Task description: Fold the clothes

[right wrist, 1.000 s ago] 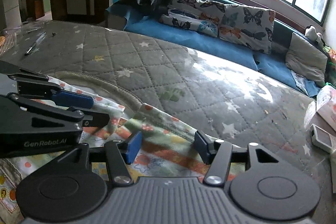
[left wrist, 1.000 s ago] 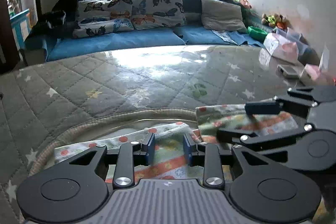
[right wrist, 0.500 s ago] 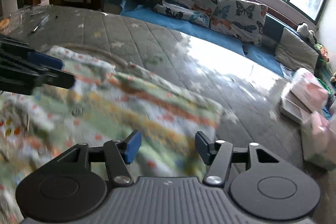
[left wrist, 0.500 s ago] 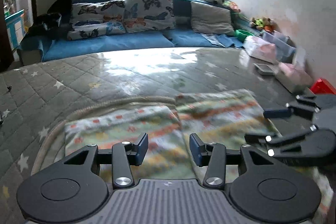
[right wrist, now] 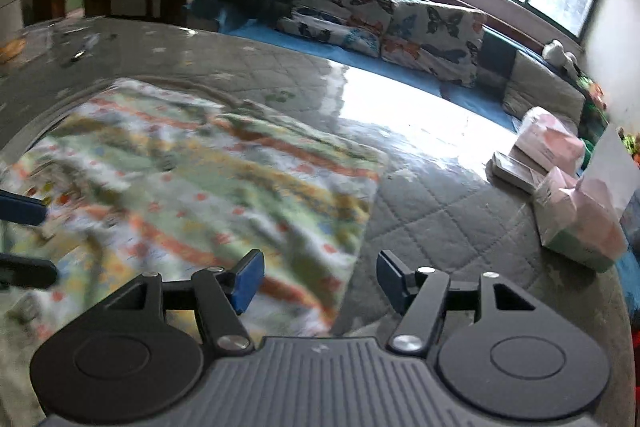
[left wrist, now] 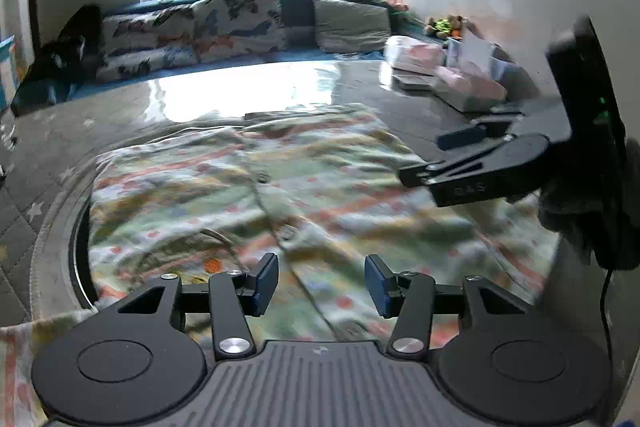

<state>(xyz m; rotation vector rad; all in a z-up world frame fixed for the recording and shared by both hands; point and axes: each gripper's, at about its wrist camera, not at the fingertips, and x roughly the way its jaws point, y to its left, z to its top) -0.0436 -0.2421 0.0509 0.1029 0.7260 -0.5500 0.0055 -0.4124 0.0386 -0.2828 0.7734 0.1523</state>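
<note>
Patterned garment [left wrist: 304,187] is seen spread on the quilted tabletop [right wrist: 440,219], ahead of and below both sets of jaws; a buttoned seam runs down its middle. Left gripper [left wrist: 321,282]: jaws released, nothing held. Right gripper [right wrist: 320,281]: jaws released, over the garment's right edge. Whether it lies partly folded or merely laid out cannot be told; no compact fold is visible.

The garment [right wrist: 208,187] lies flat, nothing on top; bare mat [right wrist: 432,211] to its right and far side gives open passage. Boxes [right wrist: 568,203] crowd the far right edge, pillows [left wrist: 192,35] line the far side
</note>
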